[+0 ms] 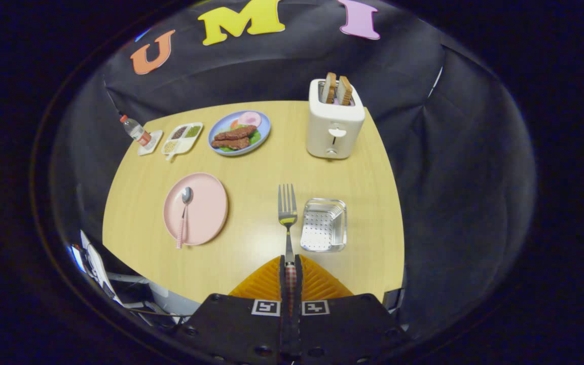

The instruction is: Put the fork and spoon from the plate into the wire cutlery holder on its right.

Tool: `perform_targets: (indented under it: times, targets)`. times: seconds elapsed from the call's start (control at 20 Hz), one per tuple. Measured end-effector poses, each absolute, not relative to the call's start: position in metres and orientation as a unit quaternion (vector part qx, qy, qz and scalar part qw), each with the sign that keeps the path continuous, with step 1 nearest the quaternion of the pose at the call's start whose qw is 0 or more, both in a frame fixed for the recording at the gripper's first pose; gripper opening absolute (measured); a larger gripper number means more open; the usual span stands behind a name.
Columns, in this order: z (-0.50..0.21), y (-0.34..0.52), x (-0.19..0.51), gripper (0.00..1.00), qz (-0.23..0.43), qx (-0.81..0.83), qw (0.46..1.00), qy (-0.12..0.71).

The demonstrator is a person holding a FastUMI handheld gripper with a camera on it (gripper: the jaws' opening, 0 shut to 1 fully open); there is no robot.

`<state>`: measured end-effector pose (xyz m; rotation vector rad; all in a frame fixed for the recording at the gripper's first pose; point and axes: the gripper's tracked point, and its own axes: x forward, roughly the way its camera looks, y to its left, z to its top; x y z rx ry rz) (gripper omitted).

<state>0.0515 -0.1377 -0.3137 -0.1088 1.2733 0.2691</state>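
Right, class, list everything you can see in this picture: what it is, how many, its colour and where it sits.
fork: 1, silver, handle clamped between the fingers, tines ahead
spoon: 1, silver, on pink plate
pink plate: 1, left of fork
wire cutlery holder: 1, silver, right of fork
toaster: 1, white, two bread slices, beyond holder
blue plate: 1, food on it, far side
divided dish: 1, white, left of blue plate
bottle: 1, clear, far left
table: 1, wooden
gripper: 1, orange fingers, shut on fork

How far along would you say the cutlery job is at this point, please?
Nothing sits in the wire cutlery holder yet. In hand: the gripper has its jaws shut on the fork, lifted off the pink plate. Left: drop the fork in, then fetch the spoon lying on the plate.
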Motion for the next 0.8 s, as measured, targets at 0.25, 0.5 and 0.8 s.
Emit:
perform_targets:
  times: [0.25, 0.5, 0.8]
  targets:
    - [-0.339, -0.163, 0.044, 0.01, 0.14, -0.048, 0.715, 0.683]
    - [-0.356, -0.169, 0.054, 0.01, 0.13, -0.058, 0.651, 0.746]
    - [-0.378, -0.164, 0.069, 0.04, 0.103, -0.059, 0.581, 0.805]
